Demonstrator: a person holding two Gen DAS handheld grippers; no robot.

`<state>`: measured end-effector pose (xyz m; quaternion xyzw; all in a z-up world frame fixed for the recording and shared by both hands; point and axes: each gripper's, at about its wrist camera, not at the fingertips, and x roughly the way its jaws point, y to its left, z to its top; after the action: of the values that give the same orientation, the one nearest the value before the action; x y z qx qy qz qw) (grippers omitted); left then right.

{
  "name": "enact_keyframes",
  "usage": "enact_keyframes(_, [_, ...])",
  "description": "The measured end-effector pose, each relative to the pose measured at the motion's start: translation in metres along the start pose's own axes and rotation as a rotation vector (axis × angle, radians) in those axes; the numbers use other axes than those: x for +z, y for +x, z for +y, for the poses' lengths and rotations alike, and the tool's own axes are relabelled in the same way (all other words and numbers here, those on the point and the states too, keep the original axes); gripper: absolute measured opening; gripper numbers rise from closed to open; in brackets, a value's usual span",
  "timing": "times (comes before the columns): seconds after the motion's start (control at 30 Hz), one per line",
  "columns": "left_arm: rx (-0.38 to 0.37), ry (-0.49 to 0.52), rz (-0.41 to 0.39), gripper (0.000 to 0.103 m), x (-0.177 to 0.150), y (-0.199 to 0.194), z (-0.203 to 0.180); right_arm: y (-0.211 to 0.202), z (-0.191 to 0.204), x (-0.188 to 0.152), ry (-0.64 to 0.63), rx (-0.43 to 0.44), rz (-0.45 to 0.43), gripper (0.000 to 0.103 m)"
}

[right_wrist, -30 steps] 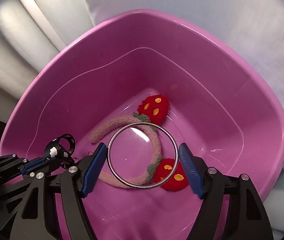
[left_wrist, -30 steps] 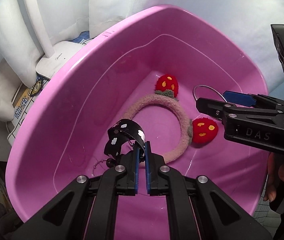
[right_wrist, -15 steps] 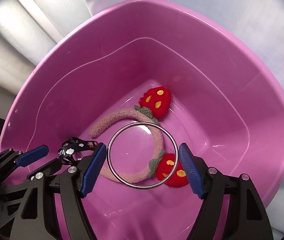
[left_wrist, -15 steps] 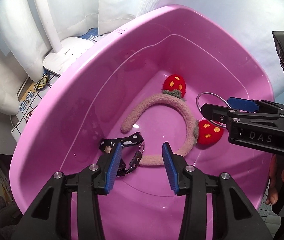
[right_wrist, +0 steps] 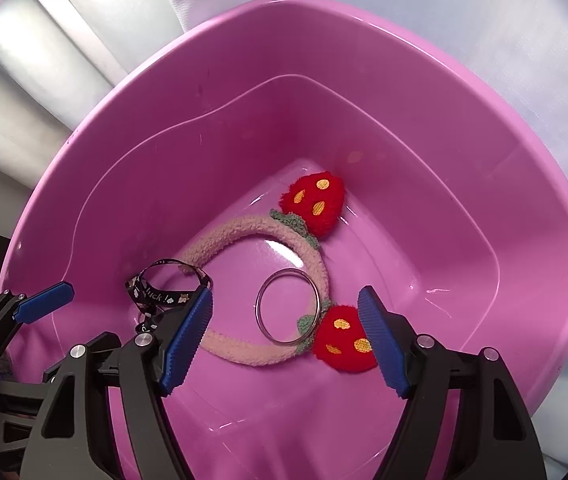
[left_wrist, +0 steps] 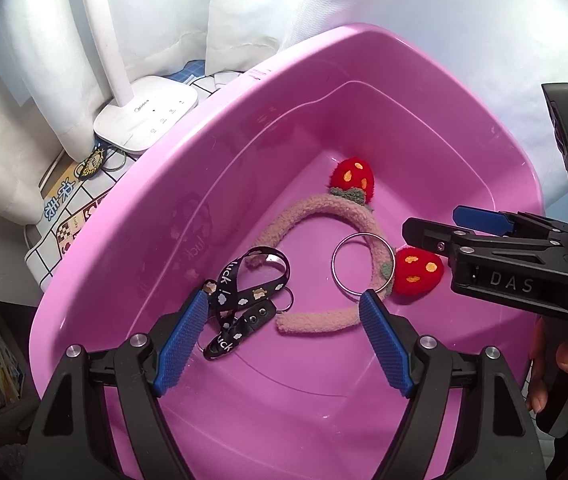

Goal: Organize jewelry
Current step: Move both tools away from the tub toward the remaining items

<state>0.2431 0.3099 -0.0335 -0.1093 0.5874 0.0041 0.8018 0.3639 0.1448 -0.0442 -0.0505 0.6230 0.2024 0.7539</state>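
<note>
headband [right_wrist: 268, 354] and ring [right_wrist: 287, 307] crowding basin [right_wrist: 423, 92] floor

White fabric curtains [left_wrist: 32, 92] hang in long folds across the back, bright with daylight coming through. Down at the left, a white plastic desk lamp base [left_wrist: 146, 118] sits on the counter, its slim white stem [left_wrist: 104, 28] rising in front of the curtains. Beneath it lies a white checked cloth with cartoon prints and blue lettering [left_wrist: 68, 216]. From the right wrist view, pale folded drapery [right_wrist: 44, 52] glows softly.

Black gripper [left_wrist: 284, 344] frames, silver screws, ribbed blue fingers [left_wrist: 180, 344] ("DAS" embossed).
</note>
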Motion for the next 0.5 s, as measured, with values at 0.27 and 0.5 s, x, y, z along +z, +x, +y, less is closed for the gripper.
enact_keyframes(0.27, [0.006,-0.009,0.007,0.085,-0.0020,-0.0016,0.0035,-0.0005,-0.0011,0.0016,-0.006,-0.011,0.001,0.072])
enact_keyframes(0.5, [0.013,0.005,-0.016,0.089,-0.0034,-0.0107,-0.0003,-0.0023,-0.0009,0.0008,-0.008,-0.025,-0.001,0.072])
